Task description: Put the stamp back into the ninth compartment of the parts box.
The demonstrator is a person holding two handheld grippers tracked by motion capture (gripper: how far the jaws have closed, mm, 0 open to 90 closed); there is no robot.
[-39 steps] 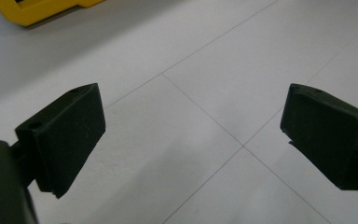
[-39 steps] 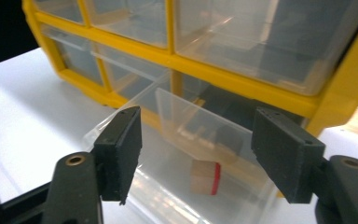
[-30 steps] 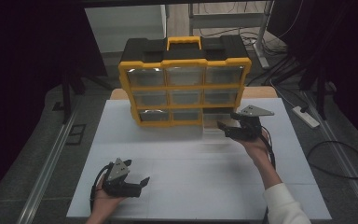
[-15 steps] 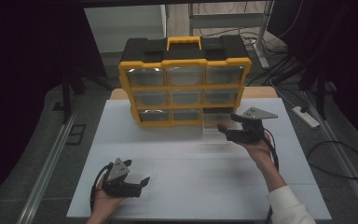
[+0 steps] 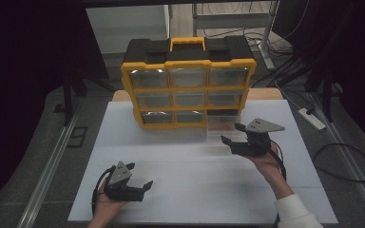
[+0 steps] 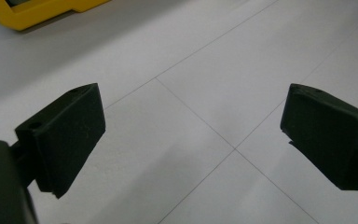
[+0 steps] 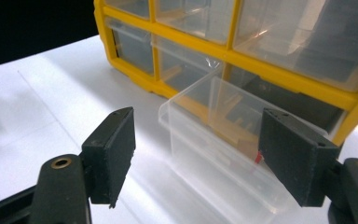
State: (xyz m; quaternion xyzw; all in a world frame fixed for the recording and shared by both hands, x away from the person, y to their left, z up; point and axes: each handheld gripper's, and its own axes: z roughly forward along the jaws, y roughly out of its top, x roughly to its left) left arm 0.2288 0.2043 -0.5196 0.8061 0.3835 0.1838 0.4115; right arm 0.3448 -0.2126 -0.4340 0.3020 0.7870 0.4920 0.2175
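Clear drawer [image 7: 223, 154] half out of organizer [image 5: 188, 80]

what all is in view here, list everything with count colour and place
organizer case: 1, yellow frame with black top, upright at the table's far edge
clear drawer: 1, transparent, pulled out of the case's bottom right slot, wooden pieces inside
closed drawers: 8, clear, in the case's other slots
table: 1, white
power strip: 1, white, on the floor at right
left gripper: 1, black, open, near table edge at left
right gripper: 1, black, open, in front of the pulled-out drawer
hands: 2, one holding each gripper
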